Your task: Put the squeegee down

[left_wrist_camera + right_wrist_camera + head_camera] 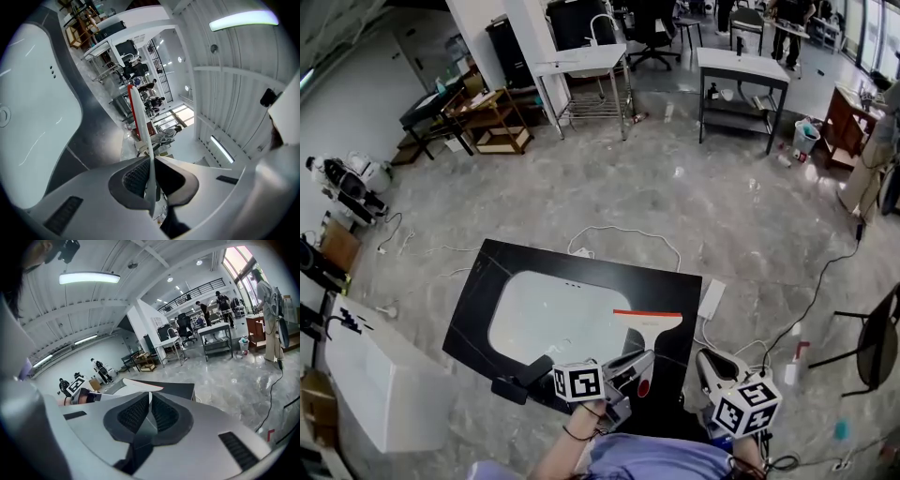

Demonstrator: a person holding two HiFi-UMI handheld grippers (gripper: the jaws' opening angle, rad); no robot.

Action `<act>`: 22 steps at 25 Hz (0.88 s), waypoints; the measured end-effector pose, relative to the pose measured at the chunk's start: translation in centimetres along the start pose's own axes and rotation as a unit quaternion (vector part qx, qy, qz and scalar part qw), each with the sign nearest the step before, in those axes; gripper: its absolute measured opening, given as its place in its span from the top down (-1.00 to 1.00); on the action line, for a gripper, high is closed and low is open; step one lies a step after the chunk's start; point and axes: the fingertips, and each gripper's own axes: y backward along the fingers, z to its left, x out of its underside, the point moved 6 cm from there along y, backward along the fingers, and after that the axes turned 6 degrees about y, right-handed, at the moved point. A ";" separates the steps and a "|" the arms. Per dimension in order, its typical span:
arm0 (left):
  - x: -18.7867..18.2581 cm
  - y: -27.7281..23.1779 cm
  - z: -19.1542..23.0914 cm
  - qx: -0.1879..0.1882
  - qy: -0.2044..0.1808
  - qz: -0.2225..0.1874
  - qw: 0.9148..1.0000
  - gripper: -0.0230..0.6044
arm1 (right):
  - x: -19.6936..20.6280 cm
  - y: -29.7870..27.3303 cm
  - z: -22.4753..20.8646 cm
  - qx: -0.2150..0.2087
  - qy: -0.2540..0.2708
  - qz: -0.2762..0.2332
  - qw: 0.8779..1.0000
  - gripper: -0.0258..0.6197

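Left gripper clamped on the squeegee handle, blade over the black table ready for set-down, right gripper jaws together, empty

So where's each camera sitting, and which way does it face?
Head view: on the person's head, facing steeply down at the black table; left gripper and right gripper show.
Left gripper view: rides the left gripper, looking along jaws shut on the squeegee.
Right gripper view: rides the right gripper, jaws shut, empty, facing the room.
Shared: the table appears in all three.
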 end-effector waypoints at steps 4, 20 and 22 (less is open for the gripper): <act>-2.2 -2.5 1.4 -0.010 0.005 0.008 1.000 0.80 | -0.3 -0.7 -1.5 -0.005 -0.014 0.006 1.000 0.82; -6.4 -7.5 10.8 -0.079 0.097 0.006 0.992 0.80 | 0.7 -1.6 -3.0 -0.006 -0.038 0.009 0.999 0.82; -6.5 -7.5 10.7 -0.084 0.084 0.003 0.993 0.79 | 0.7 -1.5 -2.8 -0.005 -0.039 0.008 0.999 0.82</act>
